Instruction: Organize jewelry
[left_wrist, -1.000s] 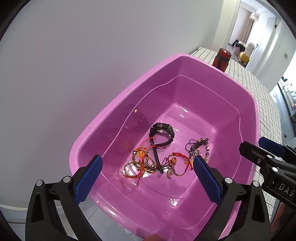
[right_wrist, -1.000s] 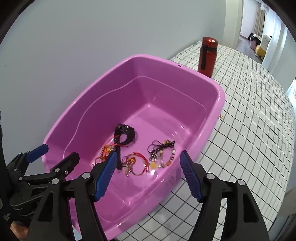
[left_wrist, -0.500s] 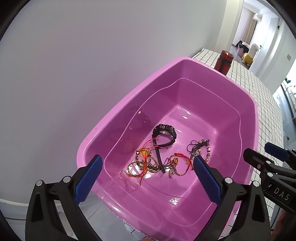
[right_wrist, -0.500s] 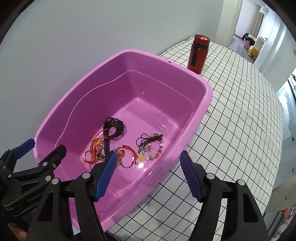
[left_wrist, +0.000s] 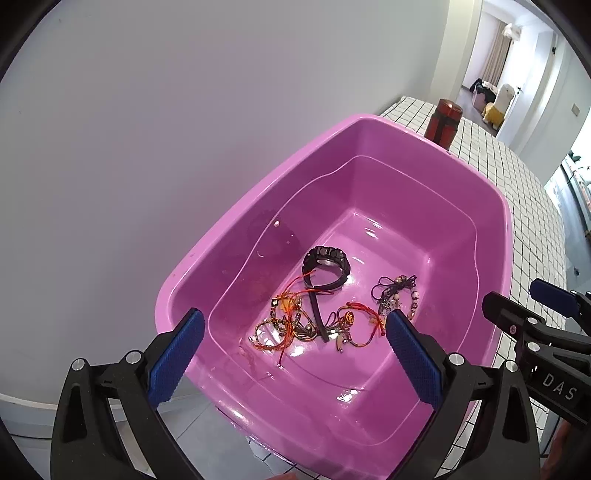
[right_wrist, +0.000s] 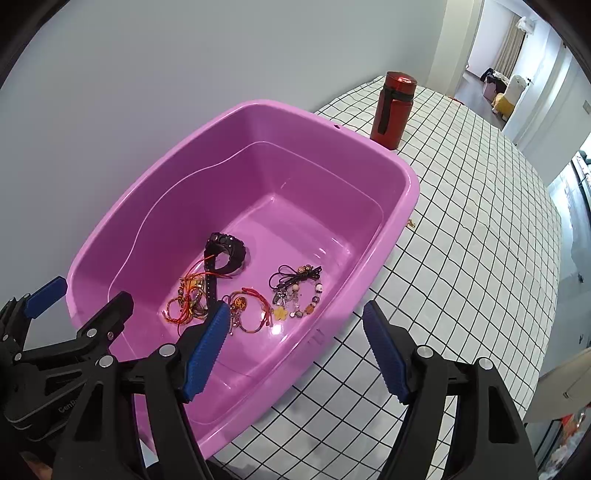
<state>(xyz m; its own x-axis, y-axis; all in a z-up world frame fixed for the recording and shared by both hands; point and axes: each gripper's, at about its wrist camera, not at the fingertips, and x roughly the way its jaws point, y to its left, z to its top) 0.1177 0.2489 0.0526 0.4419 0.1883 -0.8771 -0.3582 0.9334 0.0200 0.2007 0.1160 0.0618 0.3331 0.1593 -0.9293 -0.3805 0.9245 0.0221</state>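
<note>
So the pink tub (right_wrist: 402, 192) sits on a white tablecloth with a black grid (right_wrist: 480, 221), pushed up near a plain wall, and all the jewelry is lying loose on its floor toward the near end. The right wrist view gives you way more of the table: the whole red bottle (right_wrist: 393, 107) standing upright just past the tub's far corner, plus a tiny gold bit (right_wrist: 410, 222) on the cloth right beside the tub's right rim. The left wrist view only catches the top of that bottle (left_wrist: 443, 123) peeking over the rim and sees more wall instead. Jewelry-wise, the black watch (left_wrist: 325, 266) is curled with its face end toward the far wall and one strap running straight back toward the cameras, so its long axis goes near-to-far. Left of the strap there's a tangle of red and orange cord bracelets (left_wrist: 284, 321), right of it a red cord bracelet with a gold charm (left_wrist: 354, 321), and further right a dark cord beaded bracelet (right_wrist: 299, 291) with a little yellow flower charm you can only really make out from the right camera. Left gripper (left_wrist: 295, 354) is spread wide above the tub's near end with nothing in it. Right gripper (right_wrist: 295, 347) hangs over the near right rim, jaws opening, nothing between them either.
</note>
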